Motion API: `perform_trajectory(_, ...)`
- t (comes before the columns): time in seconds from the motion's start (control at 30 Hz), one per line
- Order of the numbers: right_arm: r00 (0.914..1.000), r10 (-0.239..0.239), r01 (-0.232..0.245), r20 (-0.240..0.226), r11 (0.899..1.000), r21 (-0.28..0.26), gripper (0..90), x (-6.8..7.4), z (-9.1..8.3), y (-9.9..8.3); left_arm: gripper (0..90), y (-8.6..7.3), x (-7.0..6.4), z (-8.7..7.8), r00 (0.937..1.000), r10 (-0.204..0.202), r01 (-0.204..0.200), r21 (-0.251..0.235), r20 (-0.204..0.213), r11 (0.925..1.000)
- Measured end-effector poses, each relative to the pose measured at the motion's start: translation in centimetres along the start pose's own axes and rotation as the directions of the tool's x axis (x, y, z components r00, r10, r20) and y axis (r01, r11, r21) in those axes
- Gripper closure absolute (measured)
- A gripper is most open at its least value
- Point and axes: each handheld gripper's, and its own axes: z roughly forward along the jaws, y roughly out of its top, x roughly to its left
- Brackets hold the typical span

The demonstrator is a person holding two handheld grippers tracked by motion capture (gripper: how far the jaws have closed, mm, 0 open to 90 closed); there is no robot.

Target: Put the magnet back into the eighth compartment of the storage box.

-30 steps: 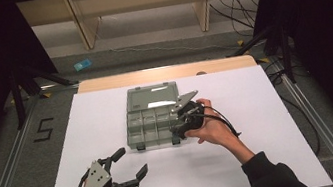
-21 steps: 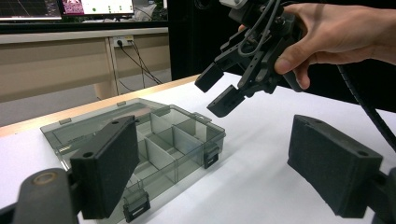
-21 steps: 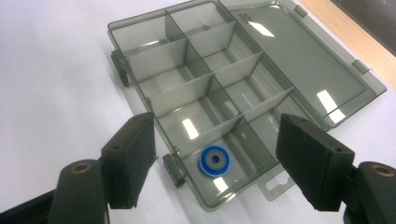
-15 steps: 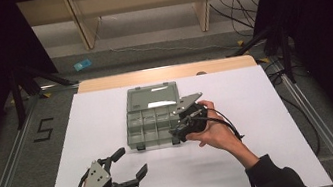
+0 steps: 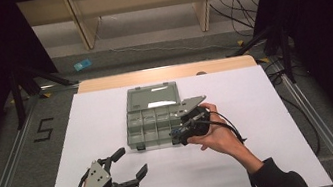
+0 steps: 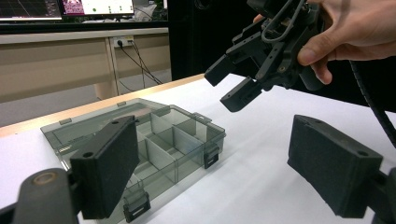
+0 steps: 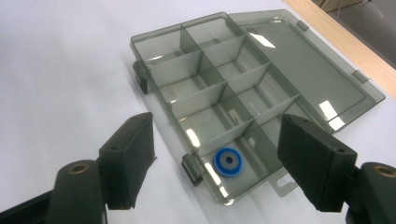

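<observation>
A smoky grey compartment box [image 5: 151, 121] lies mid-table, its lid [image 5: 152, 96] folded flat behind it. In the right gripper view a small blue ring [image 7: 229, 162] lies in the box's [image 7: 210, 98] nearest corner compartment. My right gripper [image 7: 215, 151] hovers open just above that corner, jaws wide apart with nothing between them; from above it [image 5: 177, 135] sits at the box's near right corner. The left gripper view shows it [image 6: 243, 79] held in a hand above the box [image 6: 154, 144]. My left gripper [image 5: 131, 163] rests open near the table's front left, empty [image 6: 215, 158].
White sheet [image 5: 270, 122] covers the table, with a wooden edge [image 5: 166, 73] at the far side. A cable [image 5: 228, 127] trails from the right gripper over the person's wrist. Dark curtains and floor rails flank the table.
The right gripper has shifted slightly toward the near side at the box's corner. The left gripper has stayed where it was.
</observation>
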Motion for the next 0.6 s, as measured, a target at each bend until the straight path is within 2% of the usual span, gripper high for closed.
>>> perform_trajectory(0.07,0.9999,0.007,-0.007,0.007,1.0,-0.005,28.2,0.1,0.0,-0.2,16.0,0.0,0.0,0.1,1.0,-0.004,0.004,-0.012,0.007,0.9999)
perform_trajectory(0.37,0.9996,0.026,-0.026,0.014,0.999,-0.029,27.9,0.0,-0.4,-0.7,16.0,0.0,0.0,0.0,1.0,0.0,0.0,0.0,0.0,1.0)
perform_trajectory(0.4,0.9995,0.031,-0.03,0.008,0.999,-0.029,27.7,0.0,-0.5,-0.8,16.0,0.0,0.0,0.1,1.0,-0.003,0.003,-0.012,0.008,0.9999)
perform_trajectory(0.47,0.9995,0.031,-0.03,0.01,0.999,-0.033,27.4,0.0,-0.6,-0.9,16.0,0.0,0.0,0.0,1.0,-0.002,0.002,0.001,-0.001,1.0)
perform_trajectory(0.6,0.9991,0.042,-0.042,-0.004,0.999,-0.026,27.1,0.0,-0.7,-1.2,16.0,-0.1,0.0,0.1,0.9999,-0.01,0.01,-0.014,0.009,0.9999)
